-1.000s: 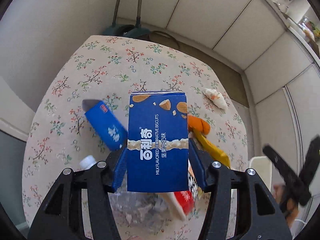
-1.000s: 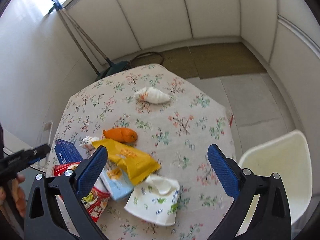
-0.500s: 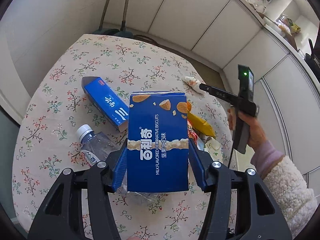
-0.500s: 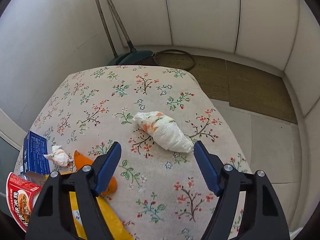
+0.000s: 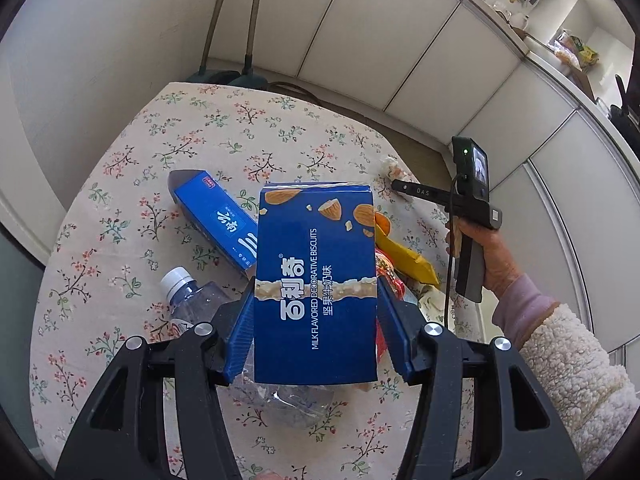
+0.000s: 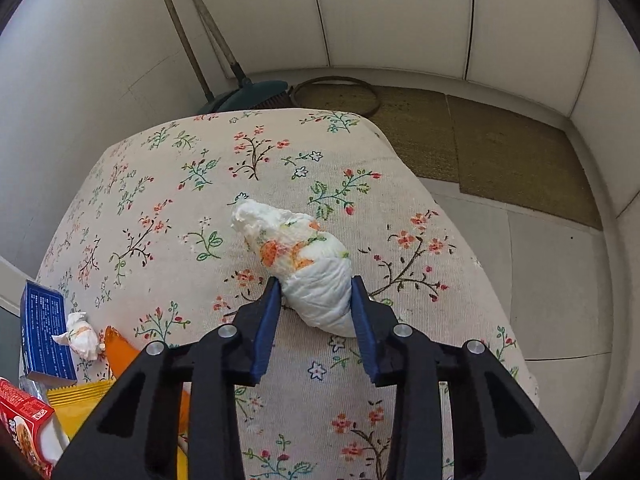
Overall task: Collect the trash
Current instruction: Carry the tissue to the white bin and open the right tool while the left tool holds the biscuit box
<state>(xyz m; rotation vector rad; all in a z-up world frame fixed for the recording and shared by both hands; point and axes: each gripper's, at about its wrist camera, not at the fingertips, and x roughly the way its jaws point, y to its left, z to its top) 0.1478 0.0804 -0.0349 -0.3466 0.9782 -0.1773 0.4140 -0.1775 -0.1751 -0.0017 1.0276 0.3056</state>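
Note:
My left gripper (image 5: 316, 312) is shut on a blue biscuit box (image 5: 316, 280) and holds it above the floral table (image 5: 132, 184). My right gripper (image 6: 314, 294) has its blue pads on both sides of a crumpled white tissue wad (image 6: 304, 260) with orange print, which lies on the tablecloth (image 6: 168, 200). The pads touch the wad's near end. In the left wrist view the right gripper (image 5: 404, 190) reaches to the same wad (image 5: 392, 166) at the table's far right.
On the table lie a second blue carton (image 5: 216, 220), a plastic bottle (image 5: 192, 300), a yellow wrapper (image 5: 408, 260), a red box (image 6: 20, 424) and a small tissue ball (image 6: 82, 338). A broom (image 6: 248, 92) and mats (image 6: 500, 152) are on the floor beyond.
My right gripper has moved forward to the tissue wad and narrowed its jaws around it. My left gripper has lifted a little with the biscuit box still in it.

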